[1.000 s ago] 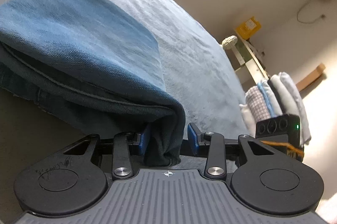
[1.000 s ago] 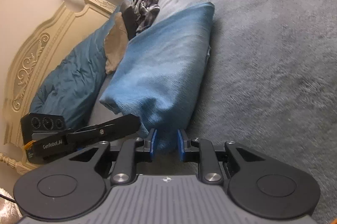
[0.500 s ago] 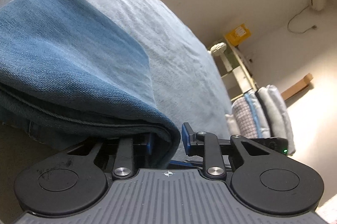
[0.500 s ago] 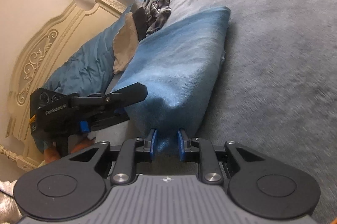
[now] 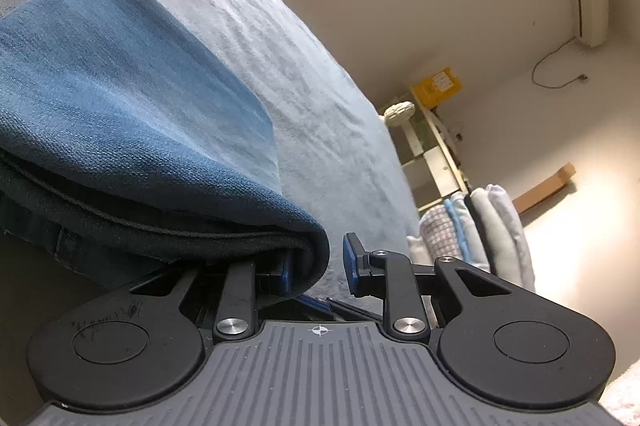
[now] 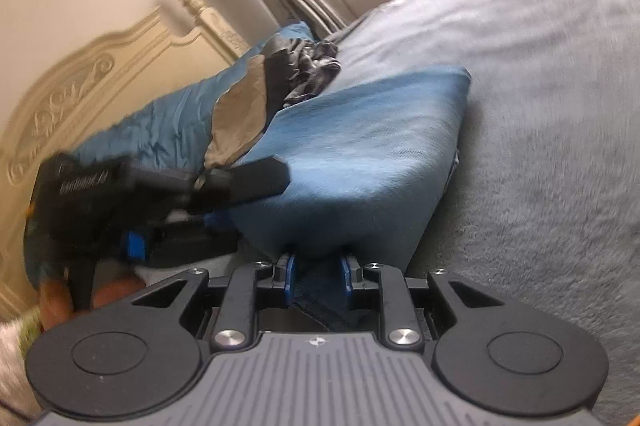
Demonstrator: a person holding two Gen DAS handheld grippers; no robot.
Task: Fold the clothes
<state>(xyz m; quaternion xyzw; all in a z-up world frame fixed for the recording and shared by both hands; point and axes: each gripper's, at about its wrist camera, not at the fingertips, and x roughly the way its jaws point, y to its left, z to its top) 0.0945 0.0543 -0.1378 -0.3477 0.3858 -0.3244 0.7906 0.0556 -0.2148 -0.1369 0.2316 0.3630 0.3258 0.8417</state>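
Observation:
Folded blue jeans (image 5: 120, 97) lie on the grey bed blanket (image 5: 312, 97). My left gripper (image 5: 318, 268) is shut on their near folded edge, which bulges over the left pad. In the right wrist view the jeans (image 6: 360, 153) stretch away from me. My right gripper (image 6: 318, 276) is shut on the near end, with denim pinched between its blue pads. That view is motion-blurred. It also shows the left gripper's upper finger (image 6: 256, 177) lying over the jeans' left corner, with its lower finger beneath.
A stack of folded clothes (image 5: 472, 234) stands beyond the bed's far edge, by a shelf (image 5: 432, 153). A dark crumpled garment (image 6: 312, 65), a tan cloth (image 6: 240, 113) and a blue pillow (image 6: 168, 121) lie against the carved headboard (image 6: 80, 85). A hand (image 6: 52, 306) shows at lower left.
The left jaws closed on the jeans' fold. The right gripper rolled and shifted while keeping its grip. In its view the left gripper came closer, over the jeans' corner.

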